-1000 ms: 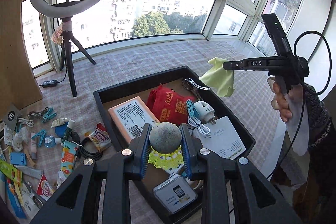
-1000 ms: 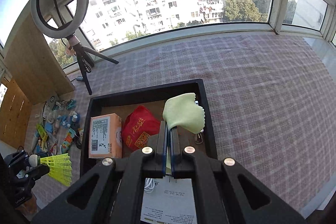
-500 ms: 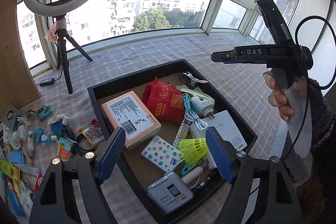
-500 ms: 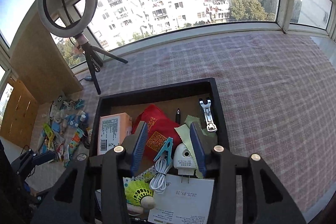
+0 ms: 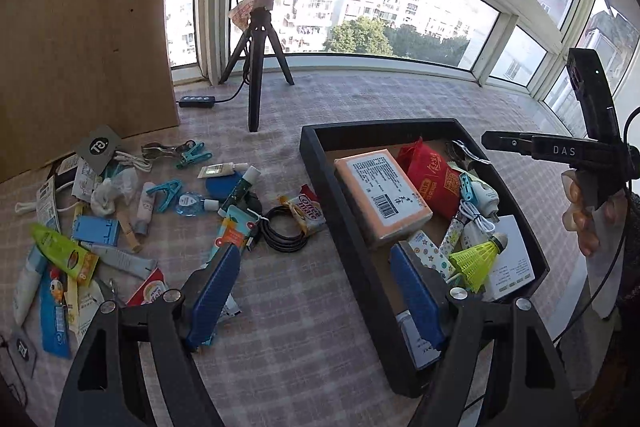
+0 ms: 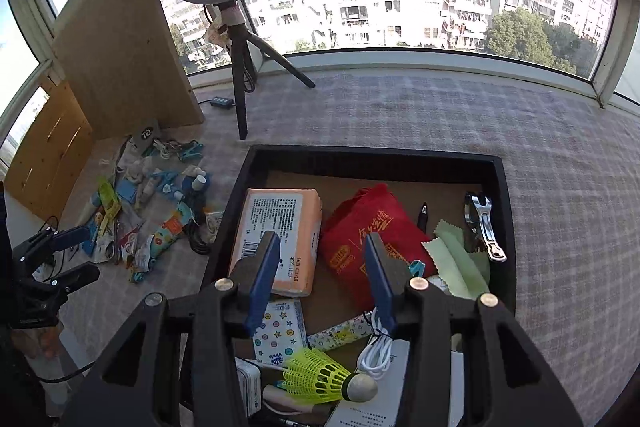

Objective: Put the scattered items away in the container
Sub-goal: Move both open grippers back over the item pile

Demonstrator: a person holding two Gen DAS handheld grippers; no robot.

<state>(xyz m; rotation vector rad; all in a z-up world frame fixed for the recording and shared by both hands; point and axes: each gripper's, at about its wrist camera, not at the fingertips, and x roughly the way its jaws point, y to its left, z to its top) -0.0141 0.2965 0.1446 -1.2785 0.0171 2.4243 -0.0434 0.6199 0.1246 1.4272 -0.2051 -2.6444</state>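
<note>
The black tray [image 5: 316, 163] [image 6: 376, 157] holds an orange packet [image 6: 280, 227], a red pouch [image 6: 372, 227], a green cloth [image 6: 456, 263] and a yellow shuttlecock [image 5: 476, 259] [image 6: 320, 375], among other things. My left gripper [image 5: 316, 279] is open wide and empty, straddling the tray's left wall above the checked cloth. My right gripper [image 6: 320, 247] hovers over the tray; its jaws are opening with nothing between them. Scattered small items [image 5: 120, 219] lie left of the tray. Each gripper shows in the other's view, at the edge: the right gripper [image 5: 490, 139] and the left gripper [image 6: 86, 253].
A ring light on a tripod [image 5: 256, 67] stands behind the pile, with its cable and switch box [image 5: 196, 101]. A wooden board [image 5: 88, 47] leans at the back left. A black cable coil [image 5: 284, 227] lies beside the tray. Windows ring the checked surface.
The left gripper let go of the shuttlecock and the right one let go of the green cloth; both now lie in the tray. Both grippers opened and swung left, the left towards the pile.
</note>
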